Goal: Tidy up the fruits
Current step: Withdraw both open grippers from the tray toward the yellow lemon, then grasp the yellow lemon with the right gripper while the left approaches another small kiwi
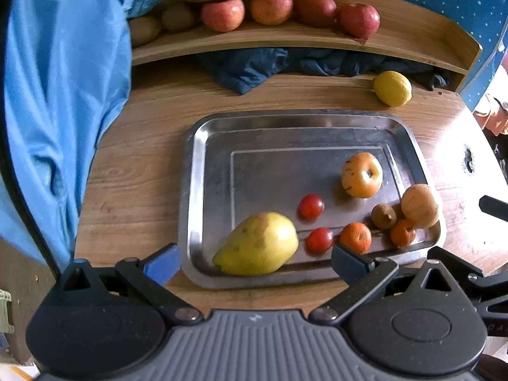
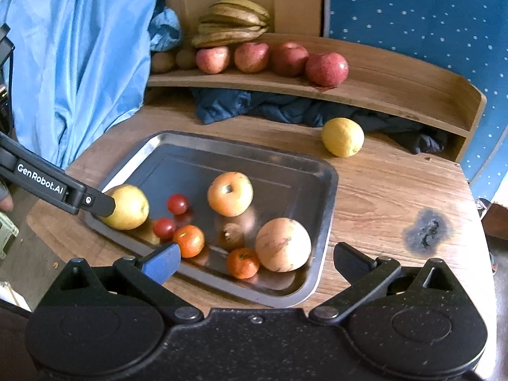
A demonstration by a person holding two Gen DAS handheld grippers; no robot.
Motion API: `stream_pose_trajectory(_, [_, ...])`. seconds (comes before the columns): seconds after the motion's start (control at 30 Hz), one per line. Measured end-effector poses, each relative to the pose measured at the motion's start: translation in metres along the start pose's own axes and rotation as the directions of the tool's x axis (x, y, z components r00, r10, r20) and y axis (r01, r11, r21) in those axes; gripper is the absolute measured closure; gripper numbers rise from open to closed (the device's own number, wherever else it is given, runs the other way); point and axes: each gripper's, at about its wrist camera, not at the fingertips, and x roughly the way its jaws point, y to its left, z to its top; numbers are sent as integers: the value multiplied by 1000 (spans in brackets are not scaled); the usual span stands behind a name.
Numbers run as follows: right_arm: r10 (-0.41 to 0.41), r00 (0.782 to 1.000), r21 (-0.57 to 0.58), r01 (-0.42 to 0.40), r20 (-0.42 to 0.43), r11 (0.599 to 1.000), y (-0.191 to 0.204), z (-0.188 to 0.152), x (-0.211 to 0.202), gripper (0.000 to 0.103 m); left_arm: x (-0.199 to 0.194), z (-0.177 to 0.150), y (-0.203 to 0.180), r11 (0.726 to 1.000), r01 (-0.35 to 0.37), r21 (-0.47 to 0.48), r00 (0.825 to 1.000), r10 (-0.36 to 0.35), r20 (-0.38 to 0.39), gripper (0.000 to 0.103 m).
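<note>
Steel-grey and shallow, the rectangular metal tray [image 1: 203, 190] sits on a round wooden table [image 1: 133, 171] and holds most of the loose fruit. A yellow-green pear [image 1: 257, 244] lies on its side at the tray's near left corner, between the spread fingers of the left gripper [image 1: 254, 263]; its jaws stand wide and, in the left wrist view, do not press on the pear. From the right wrist view one black finger [image 2: 101, 203] of that gripper sits against the pear's side, and I cannot tell whether it touches.

Two small red tomatoes [image 1: 311, 206] lie just beside the pear, with two small orange tangerines [image 1: 355, 237], a brown kiwi [image 1: 383, 216], a pale orange-yellow apple [image 1: 362, 174] and a round tan striped fruit [image 1: 419, 205] towards the right side.

The right gripper [image 2: 257, 262] hangs over the tray's near edge, jaws released and empty, the tan fruit and one tangerine just ahead of it.

A yellow lemon [image 1: 392, 88] rests on the table beyond the tray. Four red apples [image 1: 358, 19] line the curved wooden shelf [image 1: 285, 36], bananas [image 2: 231, 25] stacked behind them. Blue cloth [image 1: 63, 95] hangs at the left.
</note>
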Motion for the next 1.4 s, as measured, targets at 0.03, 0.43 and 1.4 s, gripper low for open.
stream_pose_trajectory(0.03, [-4,1000,5,4,-1,1000,-3,0,1,1,2,3,-2,1000,2,6,1000,-2,-2,1])
stream_pose_trajectory(0.43, [-46,999,64,46,-9,997,-31,11,15,1,22,40,-33,996,43,79,999,-42,-12,1])
stream_pose_trajectory(1.4, [-96,993,151,104,-63,983,-50,41,62,1,84,117,-50,985,114,126,992,-105,-74,1])
